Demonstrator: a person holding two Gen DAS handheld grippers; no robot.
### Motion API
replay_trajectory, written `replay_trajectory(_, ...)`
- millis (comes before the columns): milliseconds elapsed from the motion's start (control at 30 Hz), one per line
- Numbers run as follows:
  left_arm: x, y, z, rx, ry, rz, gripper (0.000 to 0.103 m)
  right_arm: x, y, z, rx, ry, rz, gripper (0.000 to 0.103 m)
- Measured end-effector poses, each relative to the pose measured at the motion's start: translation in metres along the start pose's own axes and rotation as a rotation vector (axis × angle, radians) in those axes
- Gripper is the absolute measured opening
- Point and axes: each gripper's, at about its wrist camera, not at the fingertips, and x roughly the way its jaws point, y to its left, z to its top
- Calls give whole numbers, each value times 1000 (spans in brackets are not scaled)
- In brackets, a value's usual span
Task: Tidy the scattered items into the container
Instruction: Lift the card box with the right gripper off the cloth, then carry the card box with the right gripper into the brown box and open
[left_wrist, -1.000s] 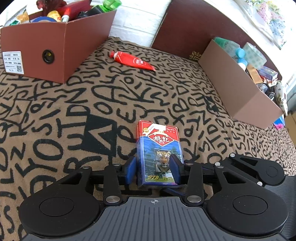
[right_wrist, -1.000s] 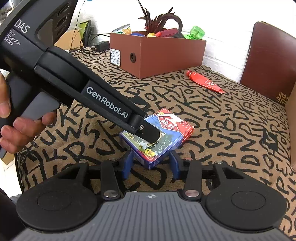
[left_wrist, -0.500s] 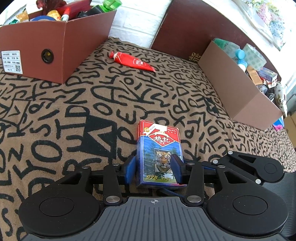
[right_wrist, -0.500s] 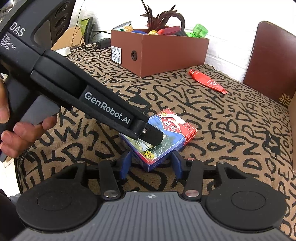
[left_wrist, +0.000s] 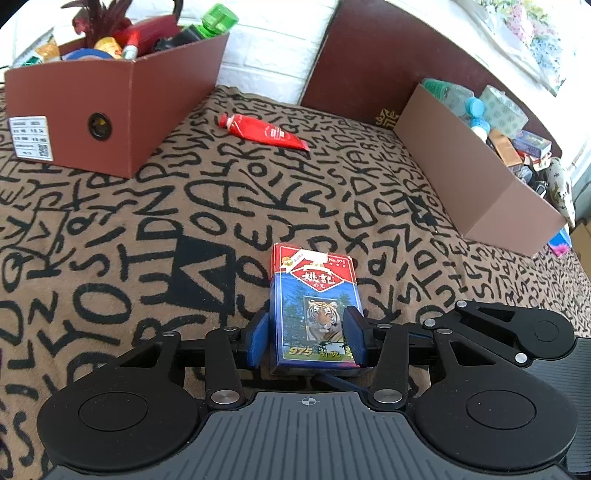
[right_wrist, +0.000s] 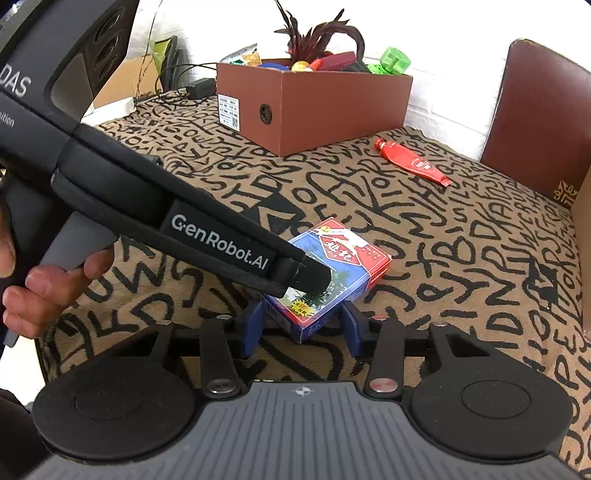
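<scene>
The left gripper (left_wrist: 308, 334) gripped the card pack (left_wrist: 314, 314), right gripper (right_wrist: 301, 325) jaws open; next, lift toward the far-left box (left_wrist: 122, 110).

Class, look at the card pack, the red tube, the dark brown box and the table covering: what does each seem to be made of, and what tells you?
Card pack: printed card, probably film-wrapped, given its glossy sheen.
Red tube: likely soft plastic or foil laminate; flattened, crimped tail.
Dark brown box: matte cardboard, folded corners, punched hole.
Table covering: soft woven or plush cloth; fuzzy, matte surface.
</scene>
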Motion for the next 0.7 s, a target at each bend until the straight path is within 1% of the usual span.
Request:
replay_trajectory(133,-15,3,4,-16,-40,0,48,-9,4,8,-10,-32,4,47)
replay_trajectory(267,-32,3,15,-9,-101,11,48,-17,9,23,-45,-76,-6,47)
replay_trajectory(533,-64,8,54,17,-230,43,48,-24,11,69,-96,-187,-14,47)
replay_trajectory(700,-80,17,82,30,-313,93,48,-19,14,104,-148,-249,-18,47)
